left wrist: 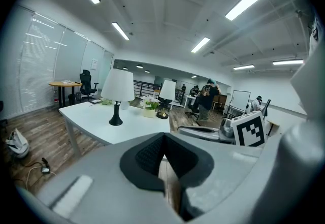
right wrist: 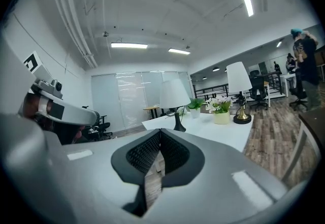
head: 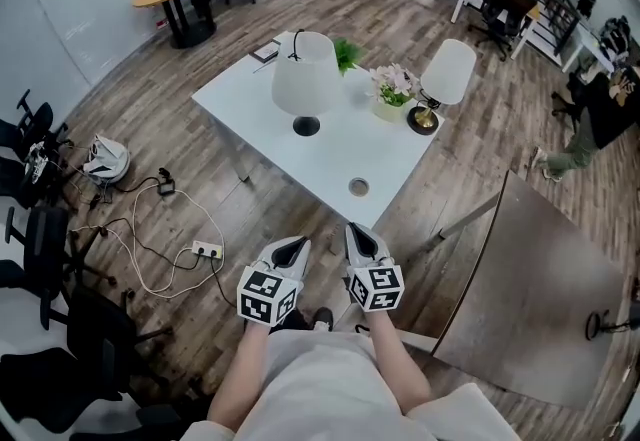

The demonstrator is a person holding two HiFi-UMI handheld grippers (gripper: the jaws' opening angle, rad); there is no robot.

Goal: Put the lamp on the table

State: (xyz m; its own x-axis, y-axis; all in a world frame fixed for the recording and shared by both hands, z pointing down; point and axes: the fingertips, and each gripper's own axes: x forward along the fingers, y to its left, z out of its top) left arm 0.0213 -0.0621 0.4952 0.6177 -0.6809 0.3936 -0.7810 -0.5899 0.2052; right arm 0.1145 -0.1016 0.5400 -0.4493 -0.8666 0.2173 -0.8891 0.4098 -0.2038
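Currently both lamps stand upright on the white tabletop, and I hold both tools back from its near corner, close to my body.

Left hand-held gripper: jaws together and nothing between them. Its own view shows only wood floor through the slit below the closed tips.

Right hand-held gripper: jaws together too, and empty. Its own view shows the ribbed pads meeting at the tip.

Black-based lamp: a tall, plain white shade, slightly tapered, on a slim dark stem with a round black foot. It stands towards the left of the tabletop, well clear of the edges. The left gripper view and the right gripper view both show it upright.

Brass-based lamp: a narrower white shade over a gold-coloured stem and a dark round foot. It stands near the right-hand edge of the tabletop.

Between the lamps sits a flower pot with pale pink blooms, just beside the brass-based lamp's foot. A small green plant stands behind the black-based lamp. A round cable grommet is set into the tabletop's near part, apart from both lamps.
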